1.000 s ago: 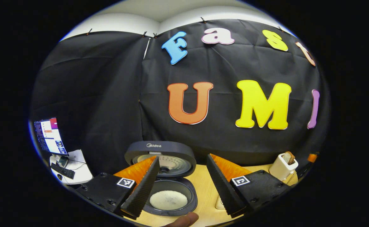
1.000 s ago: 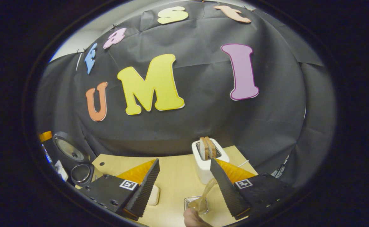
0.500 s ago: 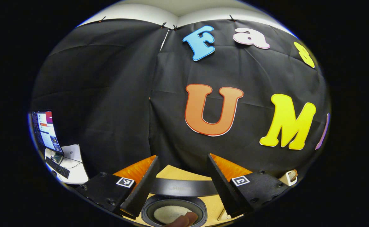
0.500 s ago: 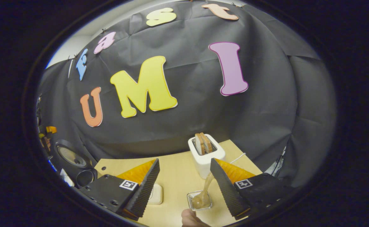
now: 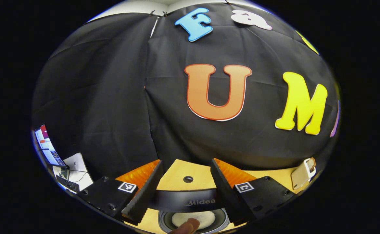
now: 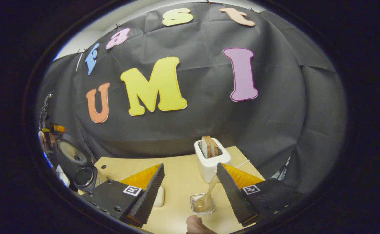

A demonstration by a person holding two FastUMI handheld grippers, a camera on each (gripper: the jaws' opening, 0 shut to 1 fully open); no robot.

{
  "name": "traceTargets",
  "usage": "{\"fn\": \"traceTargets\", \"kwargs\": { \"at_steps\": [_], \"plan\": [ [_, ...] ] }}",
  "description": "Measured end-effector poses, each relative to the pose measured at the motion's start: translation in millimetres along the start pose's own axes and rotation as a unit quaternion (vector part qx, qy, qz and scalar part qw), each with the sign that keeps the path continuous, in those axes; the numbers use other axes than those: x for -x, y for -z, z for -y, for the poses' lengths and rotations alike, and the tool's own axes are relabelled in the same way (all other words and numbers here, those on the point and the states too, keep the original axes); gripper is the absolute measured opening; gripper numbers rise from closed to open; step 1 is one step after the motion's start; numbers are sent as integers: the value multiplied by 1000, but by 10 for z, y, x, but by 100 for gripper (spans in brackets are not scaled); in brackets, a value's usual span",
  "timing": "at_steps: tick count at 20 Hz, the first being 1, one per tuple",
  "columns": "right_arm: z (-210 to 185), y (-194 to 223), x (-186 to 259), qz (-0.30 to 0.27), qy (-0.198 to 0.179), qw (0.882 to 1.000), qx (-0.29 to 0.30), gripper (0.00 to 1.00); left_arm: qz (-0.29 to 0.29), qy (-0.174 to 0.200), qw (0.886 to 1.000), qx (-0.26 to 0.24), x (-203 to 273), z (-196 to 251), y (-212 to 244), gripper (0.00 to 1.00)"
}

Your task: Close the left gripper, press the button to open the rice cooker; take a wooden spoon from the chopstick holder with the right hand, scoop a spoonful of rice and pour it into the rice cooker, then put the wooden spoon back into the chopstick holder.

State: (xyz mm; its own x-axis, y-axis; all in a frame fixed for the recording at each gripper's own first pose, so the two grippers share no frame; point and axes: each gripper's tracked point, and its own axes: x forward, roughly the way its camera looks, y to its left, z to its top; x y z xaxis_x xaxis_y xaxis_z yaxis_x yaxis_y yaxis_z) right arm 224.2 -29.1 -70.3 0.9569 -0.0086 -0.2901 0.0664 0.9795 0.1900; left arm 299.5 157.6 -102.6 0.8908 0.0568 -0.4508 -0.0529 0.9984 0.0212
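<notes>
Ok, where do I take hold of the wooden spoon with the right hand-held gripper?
Grip the wooden spoon by its bare upper handle. Its bowl sits down in the clear holder and the handle leans up toward the toaster. Bring the open right hand-held gripper down from above, one finger each side of the handle.

Each gripper carries two wedge-shaped fingers with finely ribbed inner faces, set on flat black blocks. On the left gripper [image 5: 185, 191], each block bears a small square black-and-white marker near the finger's root and round screw heads toward its outer edge; orange ridged panels back the fingers on their outer sides. The right gripper [image 6: 190, 191] has the same build: ribbed wedges, orange ridged backing, black screwed blocks and one square marker apiece. A fingertip [image 5: 186, 226] of the person shows below the left gripper's fingers, and part of a hand [image 6: 197, 226] below the right gripper's.
</notes>
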Motion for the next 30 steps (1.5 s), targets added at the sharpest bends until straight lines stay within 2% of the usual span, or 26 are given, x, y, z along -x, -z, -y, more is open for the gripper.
{"fn": "traceTargets", "kwargs": {
  "at_steps": [2,3,4,5,10,13,16,18,19,20,25,30],
  "plan": [
    [-28,54,32,-4,-7,1000,8,92,0,4,1000,-5,4,27,21,93],
    [-27,86,36,-7,-8,1000,10,96,-4,9,1000,-1,11,57,58,94],
    [-35,112,52,-11,-13,1000,10,92,-10,13,1000,9,44,56,101,93],
    [-44,134,59,-15,-18,1000,10,96,-15,12,1000,23,89,60,138,94],
    [-1,274,98,-28,-37,999,23,96,-17,-3,1000,18,284,91,379,94],
    [24,319,97,-34,-51,998,30,96,-29,-13,999,16,440,131,696,95],
    [62,322,105,-40,-67,996,34,96,-64,-27,997,18,588,166,1205,95],
    [99,264,108,-39,-76,996,38,96,-53,-35,998,19,643,179,1398,95],
    [127,226,103,-38,-79,995,43,93,-43,-38,998,20,664,184,1452,95],
    [160,207,101,-36,-81,995,49,96,-38,-41,998,24,675,186,1502,95],
    [259,163,167,-29,-96,993,66,96,-1,-44,998,45,791,245,1585,95],
    [270,236,239,-32,-109,991,73,96,-12,-39,998,47,830,271,1959,95]
  ]
}}
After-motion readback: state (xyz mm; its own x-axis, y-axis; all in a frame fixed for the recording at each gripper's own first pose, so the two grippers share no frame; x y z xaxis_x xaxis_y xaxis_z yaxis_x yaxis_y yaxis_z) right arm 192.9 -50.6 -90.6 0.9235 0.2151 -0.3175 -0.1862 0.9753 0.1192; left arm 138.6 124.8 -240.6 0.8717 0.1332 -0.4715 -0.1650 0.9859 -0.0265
